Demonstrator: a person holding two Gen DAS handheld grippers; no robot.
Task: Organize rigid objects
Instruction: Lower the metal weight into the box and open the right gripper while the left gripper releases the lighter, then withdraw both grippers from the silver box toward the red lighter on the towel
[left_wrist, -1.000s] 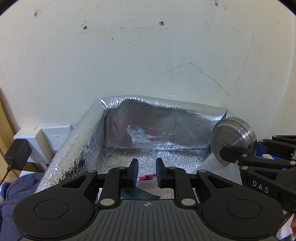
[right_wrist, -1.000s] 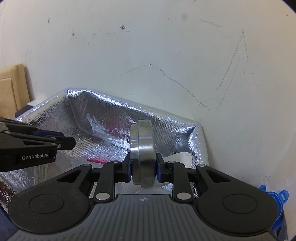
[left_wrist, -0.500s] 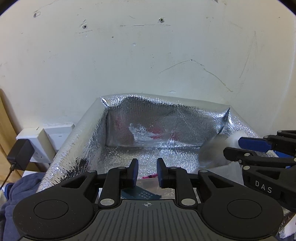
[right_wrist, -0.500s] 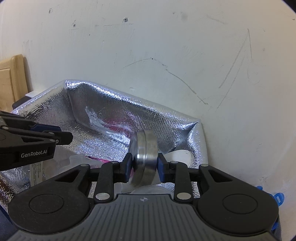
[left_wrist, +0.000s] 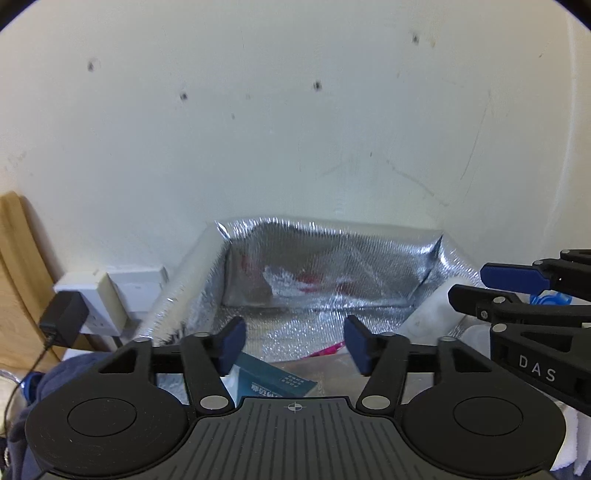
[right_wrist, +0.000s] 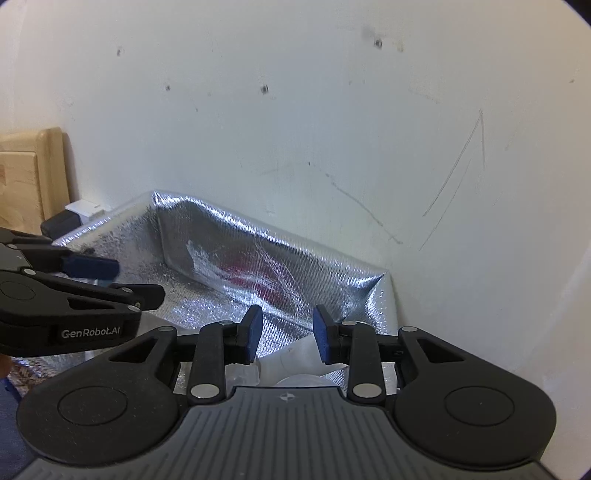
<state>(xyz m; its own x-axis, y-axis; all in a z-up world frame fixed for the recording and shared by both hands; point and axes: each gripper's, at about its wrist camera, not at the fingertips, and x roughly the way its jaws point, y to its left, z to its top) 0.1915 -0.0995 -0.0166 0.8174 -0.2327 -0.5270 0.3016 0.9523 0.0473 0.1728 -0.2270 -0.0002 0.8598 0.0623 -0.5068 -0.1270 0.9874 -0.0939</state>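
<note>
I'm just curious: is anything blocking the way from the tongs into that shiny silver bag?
Nothing visible does. The silver bag gapes open right ahead of the left tongs, whose jaws are opening with nothing between them, and the empty right tongs.

Both views are evenly and softly lit, with no hard shadows on the pale wall (left_wrist: 295, 147). The right wrist view has a cooler, bluish cast. The silver foil bag (left_wrist: 325, 280) sparkles with small glints and a patch of white glare on its back panel. Motion blur smears the foil texture and the wall marks in the left wrist view. Fisheye distortion bends the wooden board (left_wrist: 18, 280) at the left edge, and black vignette fills the corners. The black tongs bodies close to the lens stay dark, with little detail.
</note>
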